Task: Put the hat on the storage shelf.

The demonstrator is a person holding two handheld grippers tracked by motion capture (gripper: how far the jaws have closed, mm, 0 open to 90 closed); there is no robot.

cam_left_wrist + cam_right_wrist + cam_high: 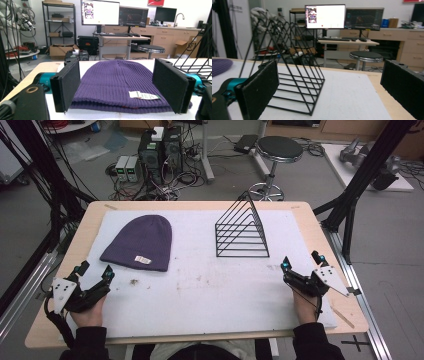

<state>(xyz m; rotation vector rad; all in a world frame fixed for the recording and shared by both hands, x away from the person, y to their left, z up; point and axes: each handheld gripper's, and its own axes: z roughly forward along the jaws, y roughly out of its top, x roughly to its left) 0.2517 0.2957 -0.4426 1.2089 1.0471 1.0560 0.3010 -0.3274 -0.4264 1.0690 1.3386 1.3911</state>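
High view: ribbed purple beanie (140, 243), wire rack (242, 231)

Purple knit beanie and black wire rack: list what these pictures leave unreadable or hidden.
- Small white label on the purple knit beanie: print too small, high view and left gripper view.
- Beanie's sides: behind the left claw's black jaws, left gripper view.
- Black triangular wire rack: lower left corner behind the right claw's jaw, right gripper view.
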